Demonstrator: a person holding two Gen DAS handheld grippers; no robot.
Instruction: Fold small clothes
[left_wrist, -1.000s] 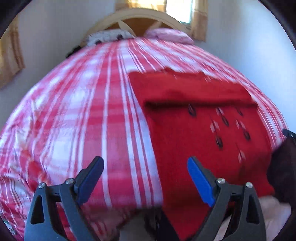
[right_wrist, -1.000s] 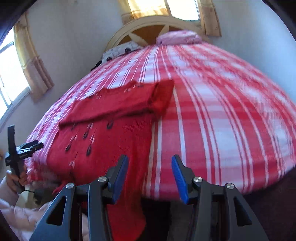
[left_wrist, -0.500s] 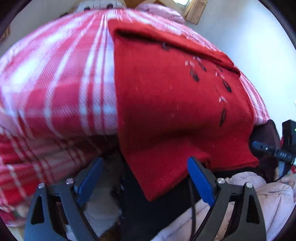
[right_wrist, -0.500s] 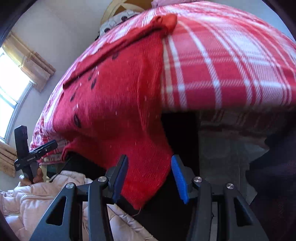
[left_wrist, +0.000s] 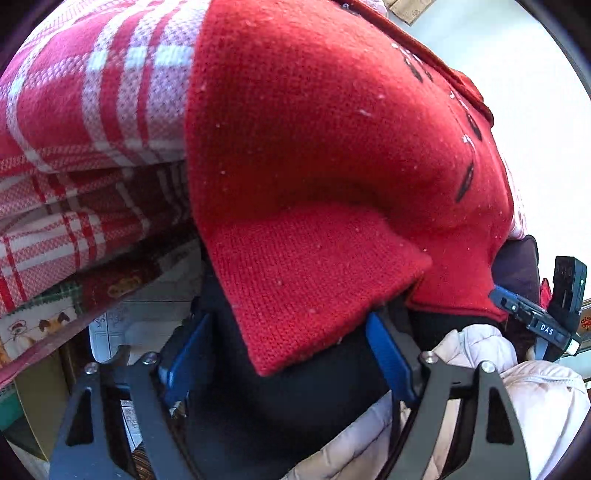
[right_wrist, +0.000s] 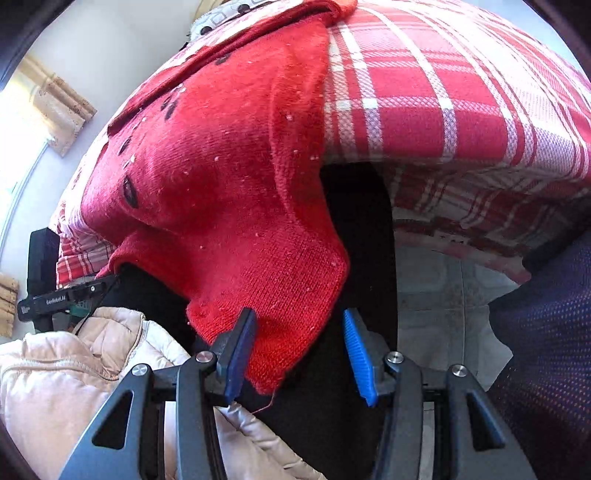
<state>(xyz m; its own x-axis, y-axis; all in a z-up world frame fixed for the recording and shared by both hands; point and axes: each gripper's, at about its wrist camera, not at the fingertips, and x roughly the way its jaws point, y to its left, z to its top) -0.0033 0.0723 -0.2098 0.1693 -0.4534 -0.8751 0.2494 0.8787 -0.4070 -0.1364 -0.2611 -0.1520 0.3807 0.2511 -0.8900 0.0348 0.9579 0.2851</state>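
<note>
A red knitted sweater (left_wrist: 332, 147) with small dark marks lies on the bed and hangs over its near edge. My left gripper (left_wrist: 288, 354) is open, its blue pads either side of the sweater's hanging left corner (left_wrist: 295, 314). My right gripper (right_wrist: 299, 350) is open around the hanging right corner (right_wrist: 280, 332) of the sweater (right_wrist: 221, 166). Neither pad pair has closed on the cloth. Each gripper shows at the edge of the other's view.
The bed has a red-and-white plaid cover (left_wrist: 92, 92), also in the right wrist view (right_wrist: 461, 92). The person's pale pink padded jacket (right_wrist: 74, 369) and dark clothing (left_wrist: 295, 424) are just below the grippers. A curtain and window (right_wrist: 48, 107) are at left.
Both grippers have dropped from above the bed to its near edge and moved in on the sweater's hanging bottom corners. Both stayed open.
</note>
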